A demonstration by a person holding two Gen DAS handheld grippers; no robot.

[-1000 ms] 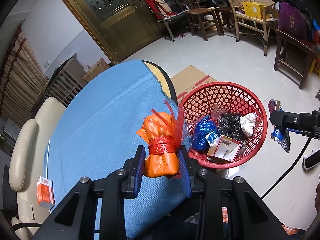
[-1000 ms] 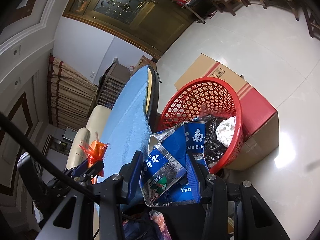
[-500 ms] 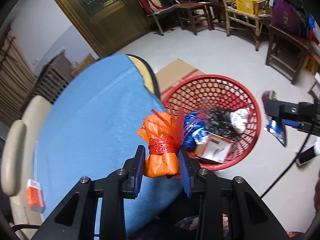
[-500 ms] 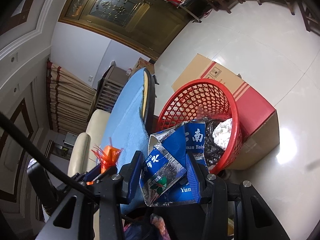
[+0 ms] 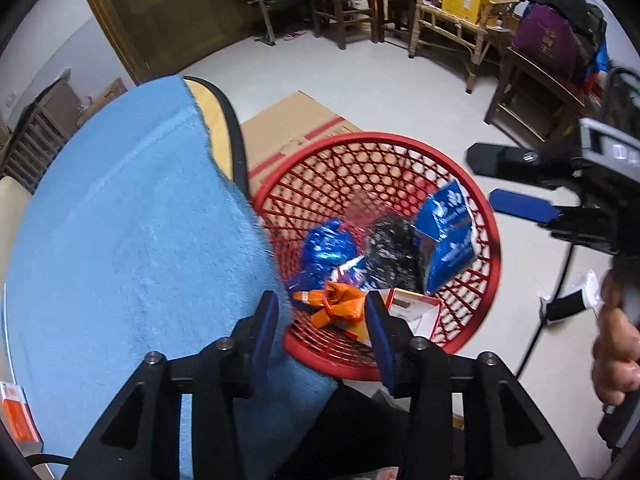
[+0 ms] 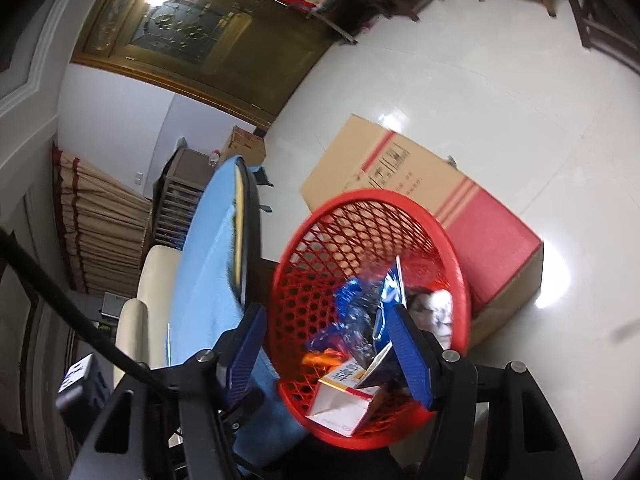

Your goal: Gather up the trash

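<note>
left wrist view: left gripper tilts steeply over red basket, jaws opening, nothing held.

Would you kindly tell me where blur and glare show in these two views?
Left wrist view: the blue packet in the red basket is smeared by motion. Right wrist view: the basket's contents blur, and glare spots the floor beside the cardboard box.

Red lattice basket, orange bundle, blue foil packet, black crumpled bag, white-and-red carton; light blue cloth covers the worktop, tan-and-red cardboard box behind.
</note>
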